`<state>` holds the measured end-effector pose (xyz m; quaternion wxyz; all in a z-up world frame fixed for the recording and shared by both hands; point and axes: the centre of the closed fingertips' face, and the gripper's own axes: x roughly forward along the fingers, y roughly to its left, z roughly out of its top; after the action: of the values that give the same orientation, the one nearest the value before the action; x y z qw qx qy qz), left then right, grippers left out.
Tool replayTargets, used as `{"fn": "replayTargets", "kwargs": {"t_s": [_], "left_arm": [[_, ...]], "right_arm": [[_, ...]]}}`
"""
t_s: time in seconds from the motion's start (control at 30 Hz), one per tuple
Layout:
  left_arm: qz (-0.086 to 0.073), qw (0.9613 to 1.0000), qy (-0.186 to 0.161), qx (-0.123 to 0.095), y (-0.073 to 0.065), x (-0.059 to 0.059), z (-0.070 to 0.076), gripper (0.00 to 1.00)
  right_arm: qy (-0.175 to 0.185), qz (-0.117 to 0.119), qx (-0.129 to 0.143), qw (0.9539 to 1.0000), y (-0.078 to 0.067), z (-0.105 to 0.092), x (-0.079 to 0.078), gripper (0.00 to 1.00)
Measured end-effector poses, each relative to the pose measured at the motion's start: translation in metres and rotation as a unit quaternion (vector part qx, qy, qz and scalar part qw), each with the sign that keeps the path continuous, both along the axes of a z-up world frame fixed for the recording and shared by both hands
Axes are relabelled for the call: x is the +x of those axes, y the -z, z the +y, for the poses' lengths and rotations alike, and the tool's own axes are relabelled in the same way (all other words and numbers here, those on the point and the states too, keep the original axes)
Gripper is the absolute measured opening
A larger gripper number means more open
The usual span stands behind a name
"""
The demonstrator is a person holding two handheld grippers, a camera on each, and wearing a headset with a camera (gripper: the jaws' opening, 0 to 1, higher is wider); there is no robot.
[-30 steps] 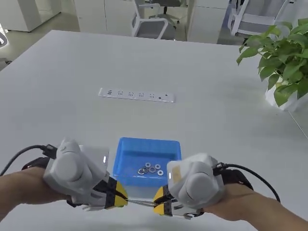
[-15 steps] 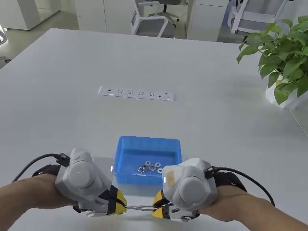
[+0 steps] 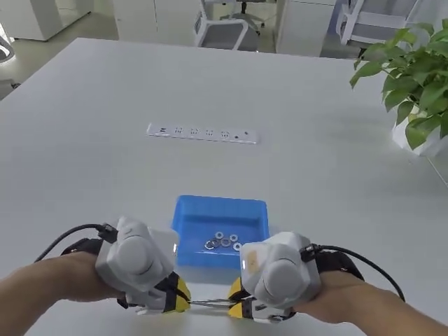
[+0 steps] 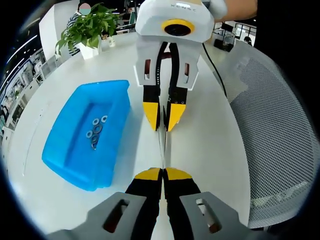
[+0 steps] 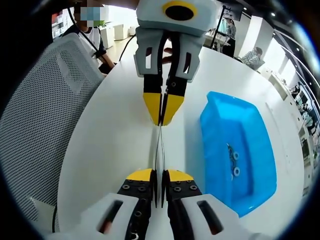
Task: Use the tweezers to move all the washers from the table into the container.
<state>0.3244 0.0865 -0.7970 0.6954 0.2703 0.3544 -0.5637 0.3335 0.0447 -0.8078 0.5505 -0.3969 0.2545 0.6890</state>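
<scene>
Both grippers are sitting low at the near edge of the table (image 3: 105,105), facing each other, with the tweezers (image 4: 162,145) stretching between them. The left gripper (image 4: 162,174) is pinching one end, its jaws pressed together on the metal. The right gripper (image 5: 158,176) is clamping the other end the same way. The blue container (image 3: 220,204) is lying just beyond them, and a small cluster of washers (image 3: 225,241) is resting on its floor. Every washer I'm picking out is lying inside that container, so I'm reading this as a regrip of the tool between picks, or perhaps the job winding up. Next, one gripper needs to be letting go so the other is carrying the tweezers alone, gripping across both arms. Which end is the tip is proving hard to tell, the tweezers being so thin. In the head view the grippers and hands are covering the strip of table beneath them.
</scene>
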Motion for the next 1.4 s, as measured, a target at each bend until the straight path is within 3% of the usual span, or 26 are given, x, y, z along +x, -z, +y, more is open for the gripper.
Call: {"fn": "replayTargets", "kwargs": {"t_s": [0.3,0.87,1.07,1.4], "left_arm": [[0.002,1.0,-0.002,0.009,0.005,0.0,0.001,0.05],[0.024,0.9997,-0.005,0.004,0.009,-0.004,-0.002,0.06],[0.031,0.9995,-0.009,0.003,0.008,-0.005,-0.001,0.06],[0.028,0.9995,-0.01,0.008,0.007,-0.007,0.0,0.09]], "right_arm": [[0.004,0.005,-0.002,1.0,-0.001,0.001,0.0,0.11],[0.012,0.02,-0.019,0.9995,0.0,-0.004,-0.002,0.12],[0.01,0.018,-0.025,0.9995,0.0,-0.006,-0.001,0.12],[0.012,0.005,-0.03,0.9995,-0.001,-0.011,0.002,0.16]]}}
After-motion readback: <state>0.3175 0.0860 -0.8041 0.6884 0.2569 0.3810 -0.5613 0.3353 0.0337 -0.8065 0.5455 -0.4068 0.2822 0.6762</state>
